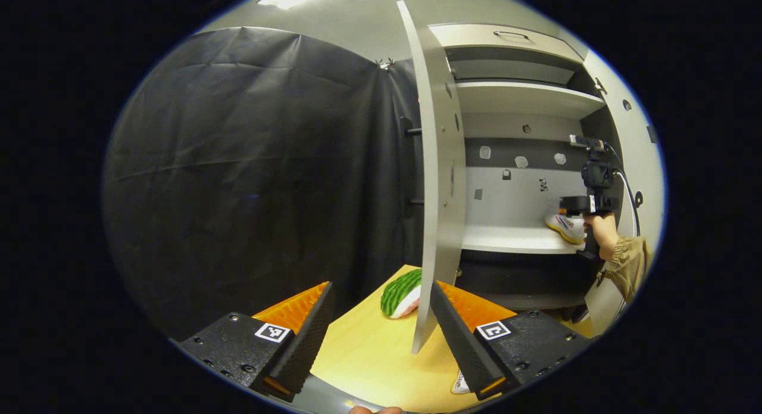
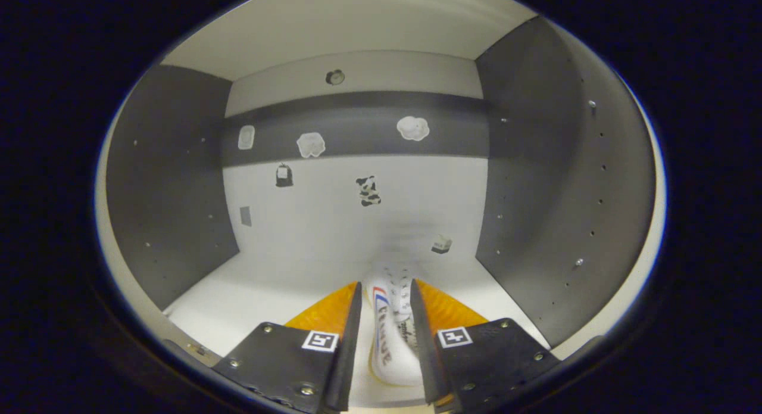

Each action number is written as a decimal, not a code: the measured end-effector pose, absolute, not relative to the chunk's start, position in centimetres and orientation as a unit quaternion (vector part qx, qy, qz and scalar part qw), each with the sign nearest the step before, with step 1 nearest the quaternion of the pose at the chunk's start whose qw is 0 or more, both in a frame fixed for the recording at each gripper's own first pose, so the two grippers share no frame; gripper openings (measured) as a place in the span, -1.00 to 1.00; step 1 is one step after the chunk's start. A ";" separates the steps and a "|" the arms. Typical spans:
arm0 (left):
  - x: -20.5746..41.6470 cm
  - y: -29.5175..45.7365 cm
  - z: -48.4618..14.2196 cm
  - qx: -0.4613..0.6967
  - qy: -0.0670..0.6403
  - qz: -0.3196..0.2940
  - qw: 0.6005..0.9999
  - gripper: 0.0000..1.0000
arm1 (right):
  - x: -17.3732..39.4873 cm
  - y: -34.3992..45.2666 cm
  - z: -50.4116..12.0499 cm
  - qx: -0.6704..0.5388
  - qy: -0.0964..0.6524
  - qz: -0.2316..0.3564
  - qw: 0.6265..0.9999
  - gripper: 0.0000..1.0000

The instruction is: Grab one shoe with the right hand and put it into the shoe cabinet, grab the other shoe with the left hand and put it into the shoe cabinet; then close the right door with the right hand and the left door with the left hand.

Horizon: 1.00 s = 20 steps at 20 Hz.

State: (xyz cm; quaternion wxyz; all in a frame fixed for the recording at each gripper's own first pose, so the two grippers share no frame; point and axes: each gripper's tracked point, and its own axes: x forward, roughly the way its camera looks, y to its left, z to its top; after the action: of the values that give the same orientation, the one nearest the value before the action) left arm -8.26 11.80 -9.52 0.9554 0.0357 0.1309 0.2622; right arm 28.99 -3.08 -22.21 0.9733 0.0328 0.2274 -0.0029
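A white shoe [image 2: 390, 333] with red and blue marks lies toe-first on the cabinet's white shelf [image 2: 268, 283]. My right gripper [image 2: 386, 286] is shut on it, one finger on each side. In the left gripper view that same gripper [image 1: 586, 204], held by a hand in a tan sleeve, reaches into the shoe cabinet [image 1: 524, 98] over the shoe [image 1: 567, 226] at the right end of the shelf. My left gripper [image 1: 381, 289] hangs open over a wooden table [image 1: 369, 348], holding nothing. A small white piece [image 1: 461, 383], perhaps the second shoe, peeks out beside its right finger.
The cabinet's left door [image 1: 437, 181] stands open, edge-on just ahead of my left gripper; the right door [image 1: 640, 158] is open too. A green striped watermelon-like object [image 1: 400, 292] lies on the table by the left door. Stickers dot the cabinet's back wall [image 2: 357, 217].
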 end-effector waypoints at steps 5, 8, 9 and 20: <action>-7.2 9.0 -13.0 0.021 0.169 0.207 0.963 1.00 | 24.4 -3.6 -16.6 0.032 0.177 0.023 0.983 -0.08; -6.8 6.6 -16.3 0.003 0.213 0.157 0.964 0.95 | 21.7 -4.3 -12.5 0.034 0.140 0.031 0.989 -0.08; -6.8 6.0 -17.5 -0.001 0.225 0.144 0.964 0.95 | 20.7 -4.7 -11.2 0.028 0.128 0.030 0.991 -0.08; -6.8 1.0 -30.8 -0.035 0.374 0.014 0.926 0.89 | 10.7 -9.0 -2.2 -0.058 0.040 0.010 0.997 0.21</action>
State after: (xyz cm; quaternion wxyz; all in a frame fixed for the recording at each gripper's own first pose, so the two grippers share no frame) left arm -6.80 0.96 -30.78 0.9265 -0.0349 0.3744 0.0137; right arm 10.65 -9.01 -2.19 0.9974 -0.0583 0.0399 0.0102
